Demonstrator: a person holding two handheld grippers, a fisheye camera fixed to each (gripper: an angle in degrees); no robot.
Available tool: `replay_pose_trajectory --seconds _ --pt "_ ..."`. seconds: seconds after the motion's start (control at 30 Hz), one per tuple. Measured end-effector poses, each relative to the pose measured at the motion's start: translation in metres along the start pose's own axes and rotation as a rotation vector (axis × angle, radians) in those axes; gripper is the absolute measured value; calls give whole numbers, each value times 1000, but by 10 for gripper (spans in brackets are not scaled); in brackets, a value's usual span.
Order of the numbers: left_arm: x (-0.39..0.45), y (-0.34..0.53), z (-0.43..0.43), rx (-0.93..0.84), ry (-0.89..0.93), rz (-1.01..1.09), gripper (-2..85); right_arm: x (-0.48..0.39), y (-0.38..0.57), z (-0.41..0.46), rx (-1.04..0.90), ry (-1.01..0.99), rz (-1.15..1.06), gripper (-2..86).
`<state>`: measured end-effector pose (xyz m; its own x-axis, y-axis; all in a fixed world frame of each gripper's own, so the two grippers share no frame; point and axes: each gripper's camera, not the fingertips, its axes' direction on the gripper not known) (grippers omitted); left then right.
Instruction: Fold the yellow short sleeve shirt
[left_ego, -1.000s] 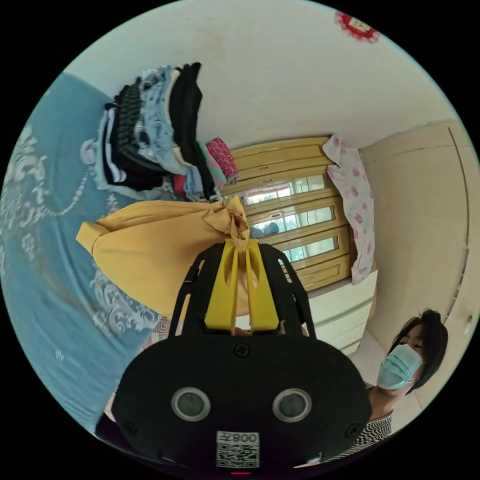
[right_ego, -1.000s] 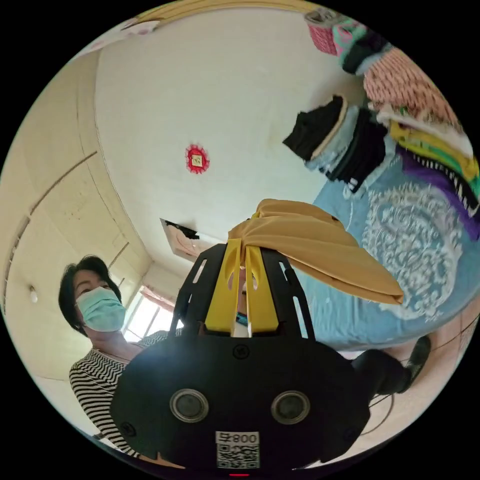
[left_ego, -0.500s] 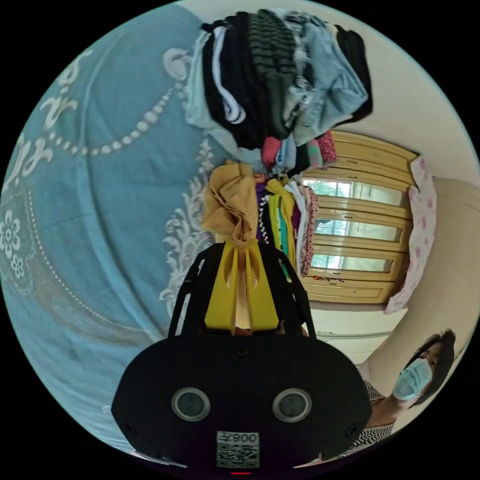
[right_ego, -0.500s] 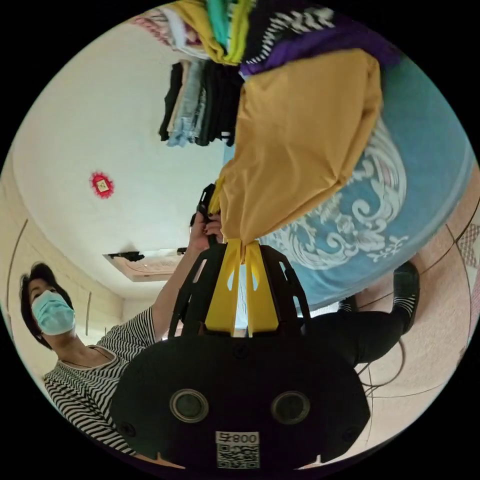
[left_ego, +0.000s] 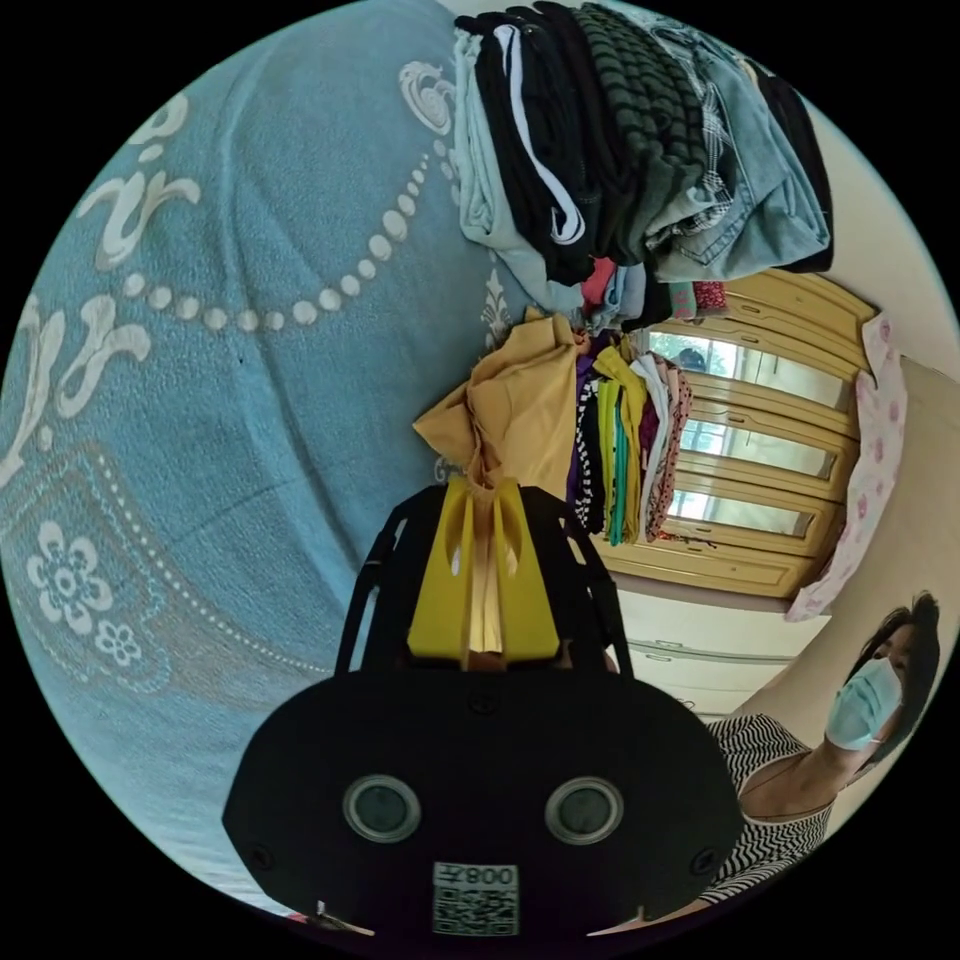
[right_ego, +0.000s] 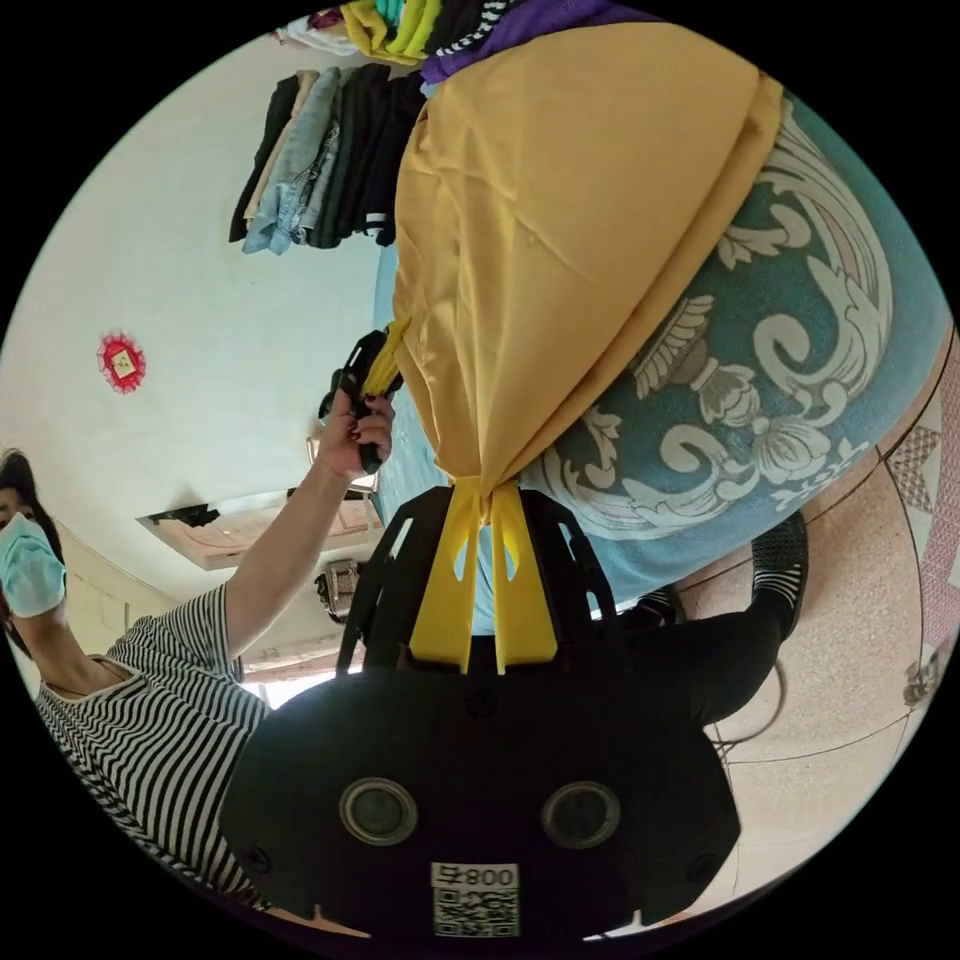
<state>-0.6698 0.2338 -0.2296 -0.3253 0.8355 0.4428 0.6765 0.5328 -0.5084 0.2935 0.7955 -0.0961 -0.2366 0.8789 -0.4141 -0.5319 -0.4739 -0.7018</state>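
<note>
Showing, in the right gripper view, the left gripper (right_ego: 385, 368) in a hand (right_ego: 352, 440), clamped on the yellow shirt (right_ego: 560, 250); right gripper (right_ego: 482, 492) pinching a bunched corner at its fingertips. Left gripper view: 2 stacks of folded clothes (left_ego: 640, 150) beyond the closed tips, smooth shirt over patterned blue bedspread (left_ego: 220, 400).
</note>
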Motion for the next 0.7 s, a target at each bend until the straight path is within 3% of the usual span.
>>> replay_pose_trajectory --seconds 0.37,0.53,0.7 --pt "18 46 -20 12 -116 41 40 6 19 15 99 4 -38 15" --pt "14 148 -59 121 -20 83 30 2 26 16 146 -2 -72 19" --pt "8 278 -91 150 -75 71 24 -7 33 9 183 -13 -36 23"
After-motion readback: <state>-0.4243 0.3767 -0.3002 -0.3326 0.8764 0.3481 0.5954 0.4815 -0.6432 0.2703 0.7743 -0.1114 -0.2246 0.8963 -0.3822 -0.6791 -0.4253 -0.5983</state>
